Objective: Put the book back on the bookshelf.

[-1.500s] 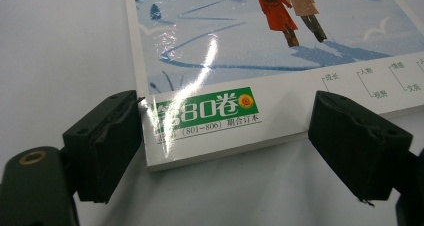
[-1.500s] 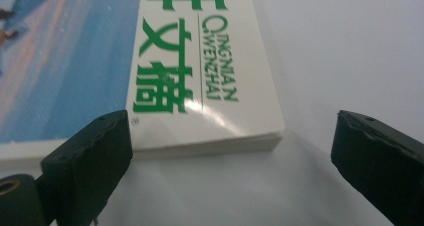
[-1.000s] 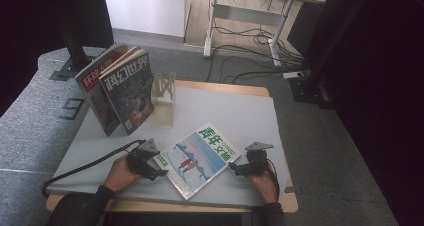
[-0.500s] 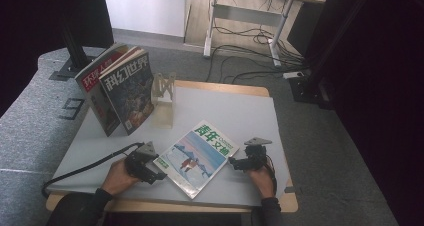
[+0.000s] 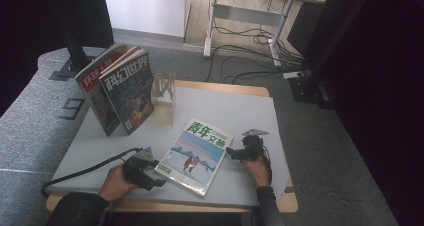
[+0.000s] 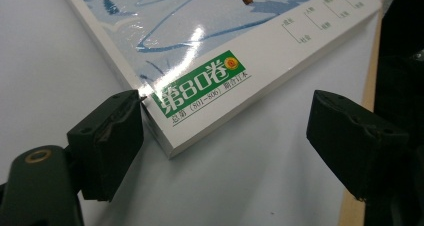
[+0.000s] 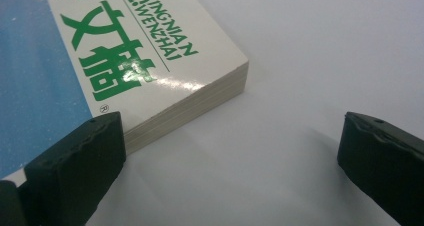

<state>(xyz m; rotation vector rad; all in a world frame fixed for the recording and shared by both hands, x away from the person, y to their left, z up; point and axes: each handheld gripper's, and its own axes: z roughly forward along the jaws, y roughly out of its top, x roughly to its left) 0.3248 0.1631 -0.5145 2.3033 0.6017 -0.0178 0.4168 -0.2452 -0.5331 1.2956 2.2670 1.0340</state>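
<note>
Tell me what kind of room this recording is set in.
Probably an office or lab workroom: a grey-topped work table on grey carpet, a height-adjustable desk behind with loose cables under it, and magazines propped upright.

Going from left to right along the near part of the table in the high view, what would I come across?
Black cable → left gripper → flat magazine → right gripper.

A magazine (image 5: 195, 155) with a blue-and-white snowy cover, green title characters and a green label shows a small red figure; it lies on a pale grey table (image 5: 240, 111) edged in light wood. Black fingers (image 6: 107, 136) flank its white corner. Two standing magazines (image 5: 117, 93) show red and dark blue covers.
</note>
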